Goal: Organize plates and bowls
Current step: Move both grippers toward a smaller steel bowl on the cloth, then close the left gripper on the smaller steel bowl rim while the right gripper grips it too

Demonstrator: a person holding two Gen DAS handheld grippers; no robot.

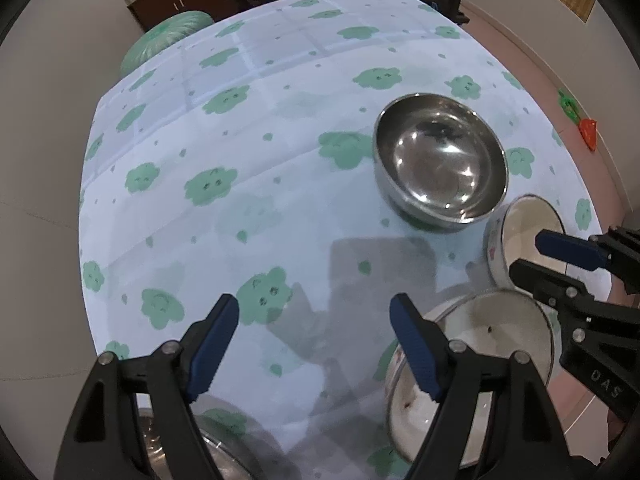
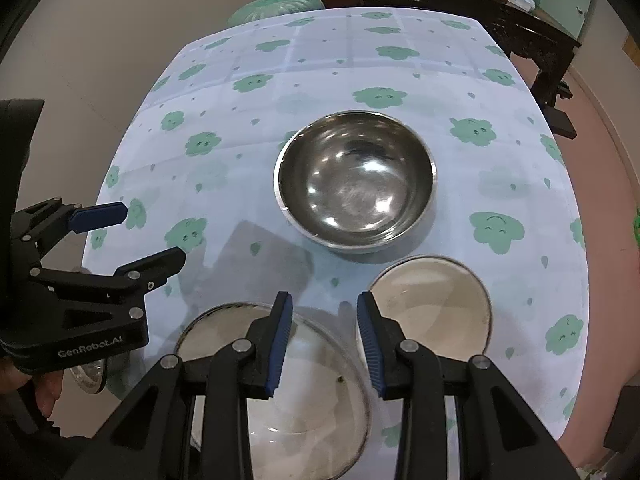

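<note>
"GenRobot.AI" marks left hand-held gripper (image 2: 140, 236) — wide, empty; right hand-held gripper (image 2: 325, 340) narrower, empty.

On the table (image 2: 500, 184), the steel bowl (image 2: 354, 184) stands ahead of the right gripper (image 2: 324, 344). A smaller bowl (image 2: 436, 300) sits just right of its jaws, near the steel bowl. A wide dish (image 2: 304, 408) lies under them. The left gripper (image 2: 154, 232) hangs well left, over bare cloth; beneath it is perhaps another dish (image 1: 228, 444).
</note>
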